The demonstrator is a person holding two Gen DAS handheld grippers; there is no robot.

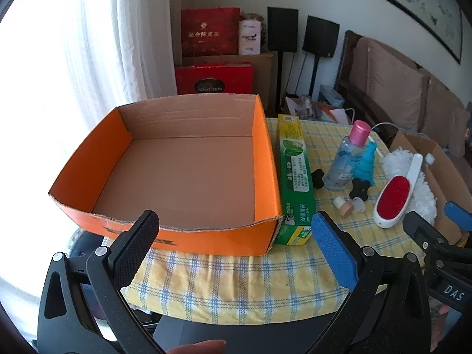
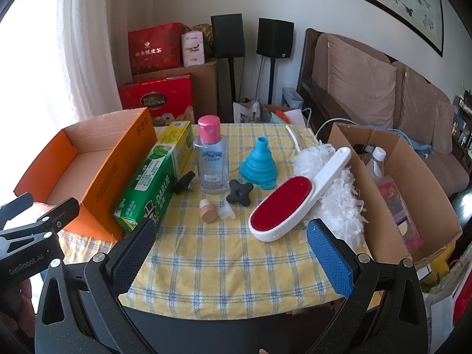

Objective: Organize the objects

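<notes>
Orange cardboard formed the open box (image 1: 183,174) on the table (image 1: 236,289), which was draped in a yellow checked cloth; the box's inside showed nothing but bare brown board. Just beside its right wall lay a green Darlie toothpaste carton (image 2: 147,188), touching or nearly touching it. Right of the carton stood a clear bottle with a pink cap (image 2: 210,156), a blue collapsible funnel (image 2: 258,162), two black knobs, one (image 2: 239,196) in plain sight and the other (image 2: 185,183) half hidden behind the carton, a small tan-capped item (image 2: 209,211) too small to identify, and a red-faced lint brush (image 2: 283,206) resting on a white duster (image 2: 333,194). Farther right a brown carton (image 2: 413,183) held a bottle (image 2: 376,162), its other contents hard to make out.

Both tools were released, jaws spread wide and grasping nothing. The left tool (image 1: 233,250) hung before the box's near wall; the right tool (image 2: 230,256) hung over the cloth, near the brush.
</notes>
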